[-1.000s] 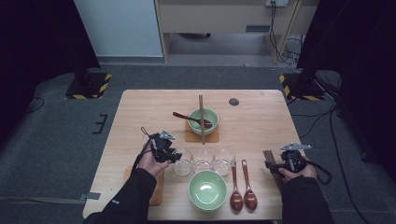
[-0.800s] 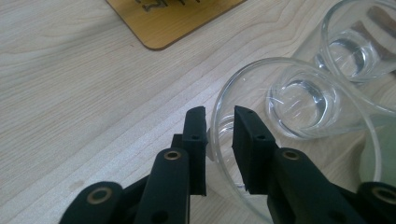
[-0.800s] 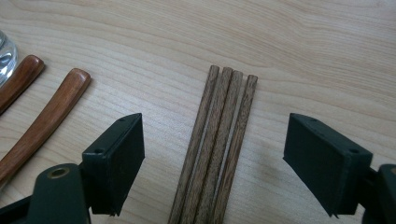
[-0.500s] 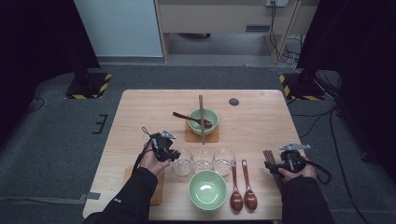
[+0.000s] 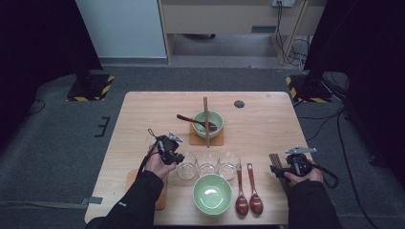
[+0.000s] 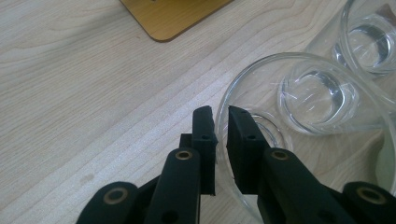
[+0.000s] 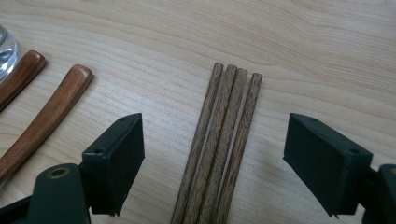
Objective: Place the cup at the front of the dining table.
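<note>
As 2 hands work at a wooden table, the scene breaks down like this:

Left tool: the left tool point(image 5: 177, 157) sits at the left end of a row of 3 glasses, and its jaws have just been closing; in the left gripper view point(image 6: 222, 135) they stand almost together, pinching the rim of the near glass, 1 jaw outside the wall and 1 inside.

Near glass: the near glass point(image 6: 261, 93) stands upright on the table point(image 5: 143, 119), leftmost in the row point(image 5: 186, 165), touching or just beside the middle glass point(image 5: 208, 163).

Right tool: the right tool point(image 5: 276, 168) rests near the table's right edge; in the right gripper view point(image 7: 212, 158) its jaws gape wide, 1 on each side of the chopsticks, with clear wood showing between pads and sticks, so it grips nothing.

Chopsticks: 4 brown chopsticks point(image 7: 219, 140) lie flat, side by side and touching, between the open jaws.

Spoons: 2 wooden spoons point(image 5: 248, 191) lie between the glasses and the right tool.

Bowls: 1 empty green bowl point(image 5: 212, 194) sits in front of the glasses; a 2nd green bowl point(image 5: 208, 123) stands farther back on a mat, with a spoon in it and chopsticks laid across it.
</note>
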The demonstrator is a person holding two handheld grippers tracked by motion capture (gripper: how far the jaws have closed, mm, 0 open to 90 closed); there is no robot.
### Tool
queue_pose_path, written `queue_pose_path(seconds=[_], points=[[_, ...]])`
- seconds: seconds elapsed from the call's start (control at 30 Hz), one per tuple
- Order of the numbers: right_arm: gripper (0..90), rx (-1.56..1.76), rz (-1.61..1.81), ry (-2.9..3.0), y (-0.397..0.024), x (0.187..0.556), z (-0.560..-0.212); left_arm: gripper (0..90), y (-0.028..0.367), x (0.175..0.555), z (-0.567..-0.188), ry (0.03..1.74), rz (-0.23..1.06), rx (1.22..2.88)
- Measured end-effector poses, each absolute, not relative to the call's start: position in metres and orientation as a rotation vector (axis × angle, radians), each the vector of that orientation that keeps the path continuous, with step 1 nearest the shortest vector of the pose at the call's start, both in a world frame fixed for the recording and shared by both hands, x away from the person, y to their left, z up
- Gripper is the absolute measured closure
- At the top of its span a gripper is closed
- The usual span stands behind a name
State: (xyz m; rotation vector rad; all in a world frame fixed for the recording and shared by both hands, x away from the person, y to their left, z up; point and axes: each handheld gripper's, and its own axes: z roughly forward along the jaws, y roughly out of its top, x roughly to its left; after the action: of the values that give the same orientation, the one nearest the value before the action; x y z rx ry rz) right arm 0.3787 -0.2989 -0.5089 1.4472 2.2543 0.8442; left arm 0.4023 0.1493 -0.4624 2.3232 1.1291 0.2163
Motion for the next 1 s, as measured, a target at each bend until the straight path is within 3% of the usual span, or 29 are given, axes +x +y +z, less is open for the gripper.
queue_pose_path(seconds=[1.0], points=[[20.1, 1.449, 0.847, 2.253, -0.299, 0.379, -0.51, 82.6, 0.177, 0.395, -0.458, 1.191, 0.239, 2.204]])
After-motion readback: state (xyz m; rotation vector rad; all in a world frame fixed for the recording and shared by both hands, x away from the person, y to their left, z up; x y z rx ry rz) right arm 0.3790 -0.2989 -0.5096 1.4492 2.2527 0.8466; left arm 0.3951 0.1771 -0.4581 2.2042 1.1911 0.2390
